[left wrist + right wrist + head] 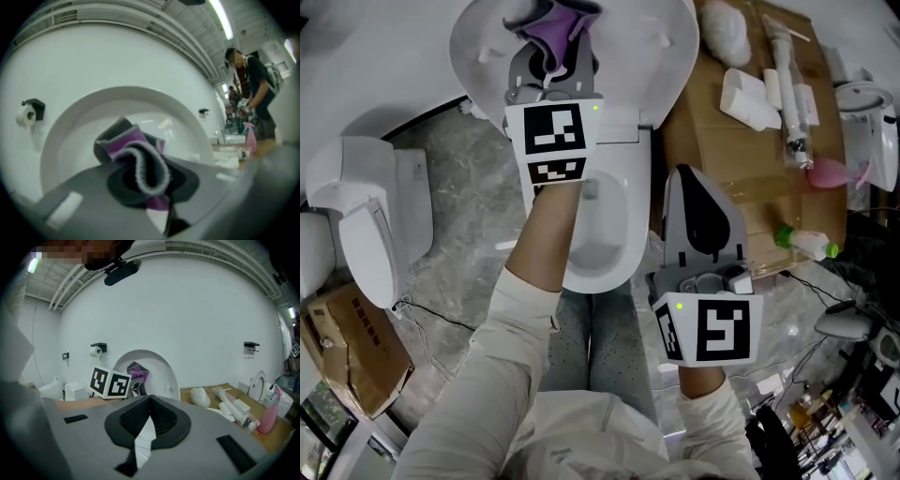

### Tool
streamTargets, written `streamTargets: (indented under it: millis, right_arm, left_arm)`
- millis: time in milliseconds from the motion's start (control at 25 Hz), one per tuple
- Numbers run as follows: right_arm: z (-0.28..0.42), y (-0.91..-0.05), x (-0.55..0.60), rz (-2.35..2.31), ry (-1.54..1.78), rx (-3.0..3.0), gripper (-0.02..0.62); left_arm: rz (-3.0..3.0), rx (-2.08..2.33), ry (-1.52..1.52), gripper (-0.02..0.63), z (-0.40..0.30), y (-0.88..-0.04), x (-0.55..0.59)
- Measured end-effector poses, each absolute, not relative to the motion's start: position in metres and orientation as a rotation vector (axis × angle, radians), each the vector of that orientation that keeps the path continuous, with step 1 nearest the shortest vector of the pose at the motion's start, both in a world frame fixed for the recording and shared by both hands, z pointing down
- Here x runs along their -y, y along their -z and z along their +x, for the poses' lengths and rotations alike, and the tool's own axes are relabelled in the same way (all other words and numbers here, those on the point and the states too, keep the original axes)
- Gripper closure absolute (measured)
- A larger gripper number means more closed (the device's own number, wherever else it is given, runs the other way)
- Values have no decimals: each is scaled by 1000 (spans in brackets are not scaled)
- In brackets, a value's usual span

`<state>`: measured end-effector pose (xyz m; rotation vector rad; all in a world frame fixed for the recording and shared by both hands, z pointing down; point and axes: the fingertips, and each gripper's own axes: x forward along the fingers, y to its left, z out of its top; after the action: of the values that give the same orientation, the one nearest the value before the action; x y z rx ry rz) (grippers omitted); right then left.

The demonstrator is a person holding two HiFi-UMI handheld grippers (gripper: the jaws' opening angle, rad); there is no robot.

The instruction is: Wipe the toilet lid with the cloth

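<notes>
Left gripper [551,52], jaws clamping the cloth [136,154], should press it flat against the toilet lid [661,42]; right gripper [149,404] closed, empty.

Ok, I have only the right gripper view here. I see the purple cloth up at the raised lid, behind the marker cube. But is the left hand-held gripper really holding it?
Observer: Yes. The left gripper view shows the left hand-held gripper with its jaws pinched on the cloth, which is bunched in a fold.
Operator: Does the cloth touch the lid?
Observer: In the head view it sits at the inside face of the toilet lid. I cannot confirm actual contact.
Operator: Where is my gripper relative to the toilet?
Observer: The right hand-held gripper hangs beside the right rim of the bowl, not above it.
</notes>
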<state>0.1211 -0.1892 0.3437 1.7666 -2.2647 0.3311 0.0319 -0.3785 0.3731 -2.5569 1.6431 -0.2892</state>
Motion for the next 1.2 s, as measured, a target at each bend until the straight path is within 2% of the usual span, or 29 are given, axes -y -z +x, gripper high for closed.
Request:
streamTargets:
  millis: [280,400,520,920,1040,1200]
  right_arm:
    - [142,-343,178,1800,-329,2197,581]
    - [146,-346,176,1809,-335,2187,581]
    - [139,-350,177,1794,-344,2197,581]
    - [121,-364,180,1736,-366,2237,581]
    - [131,-371,178,1750,-371,2209,581]
    - [148,-381,176,1782,-372,2156,581]
  left_arm:
    - [-2668,-1427,299,557,114,-373,387]
    - [-2685,-1371,328,557,126,-383,384]
    - [-2663,-1407,358,557,100,-396,384]
    - [-2424,-1803,466,557,-63,-453,389]
    - [-2397,-1851,413,558,-67,-468,388]
    - [-2456,-1837,351,558,-26,-486,389]
